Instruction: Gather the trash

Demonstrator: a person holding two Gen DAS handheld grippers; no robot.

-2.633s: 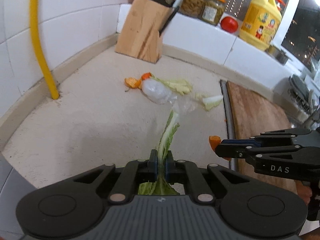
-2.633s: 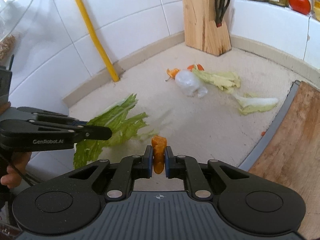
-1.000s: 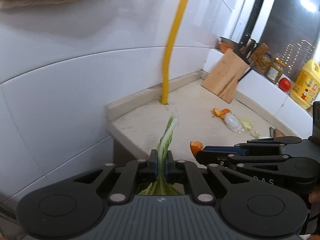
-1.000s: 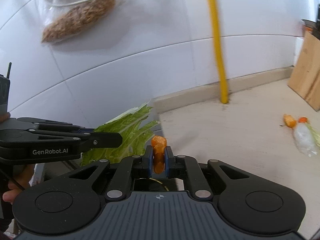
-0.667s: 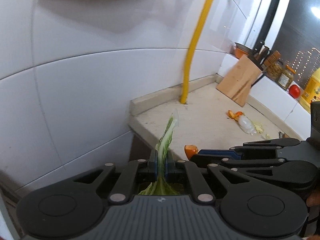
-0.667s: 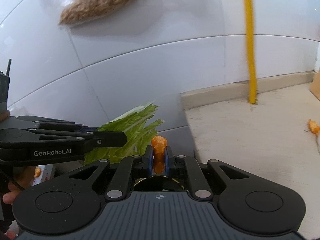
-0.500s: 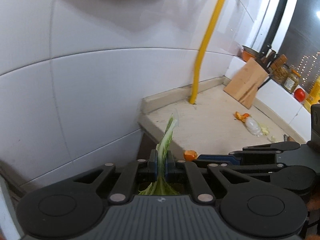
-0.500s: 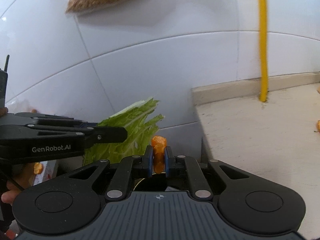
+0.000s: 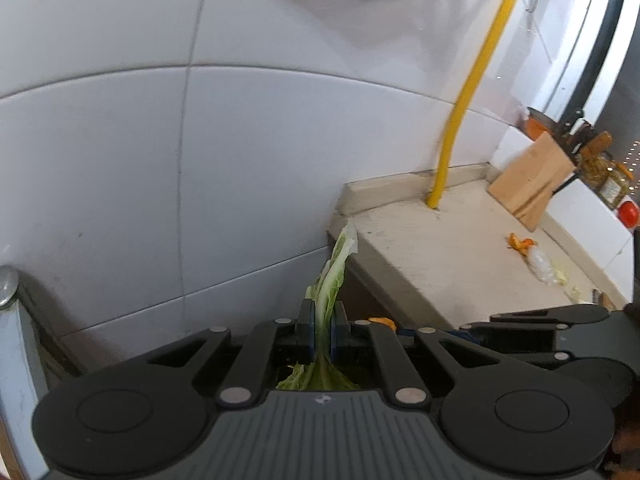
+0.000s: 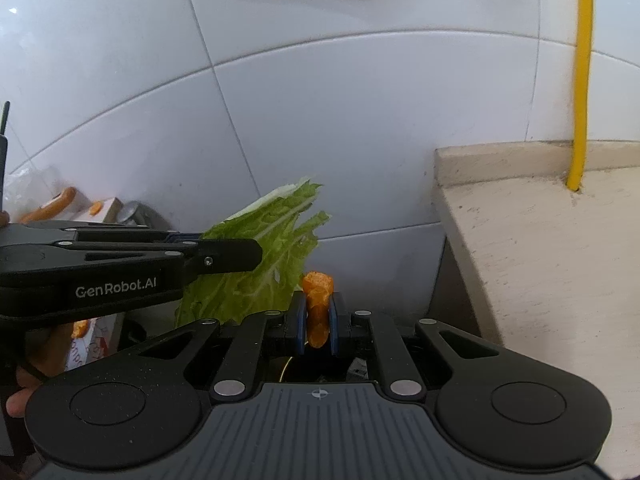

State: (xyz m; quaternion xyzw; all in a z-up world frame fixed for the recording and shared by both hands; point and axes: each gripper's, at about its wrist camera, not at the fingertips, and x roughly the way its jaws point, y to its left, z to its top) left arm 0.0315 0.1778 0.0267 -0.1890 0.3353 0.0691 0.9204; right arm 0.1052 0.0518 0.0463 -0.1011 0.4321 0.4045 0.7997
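My left gripper (image 9: pixel 321 330) is shut on a green cabbage leaf (image 9: pixel 334 276) that sticks up edge-on between its pads. In the right wrist view the same leaf (image 10: pixel 260 264) fans out from the left gripper (image 10: pixel 224 256) at the left. My right gripper (image 10: pixel 318 320) is shut on an orange peel piece (image 10: pixel 317 304). Both grippers hang side by side past the left end of the counter (image 9: pixel 440 256), in front of the white tiled wall. More scraps lie far off on the counter: orange peel (image 9: pixel 519 242), a clear plastic bag (image 9: pixel 540 265) and pale leaf bits (image 9: pixel 562 276).
A yellow pipe (image 9: pixel 464 120) runs down the wall to the counter's back edge. A wooden knife block (image 9: pixel 532 182), jars and a tomato (image 9: pixel 627 215) stand at the far end. Low on the left in the right wrist view are a box (image 10: pixel 86 344) and a metal lid (image 10: pixel 132 210).
Both grippers have swung left and down off the counter's end, each still holding its scrap. The counter has slid to the right of both views and the wall fills more of them.
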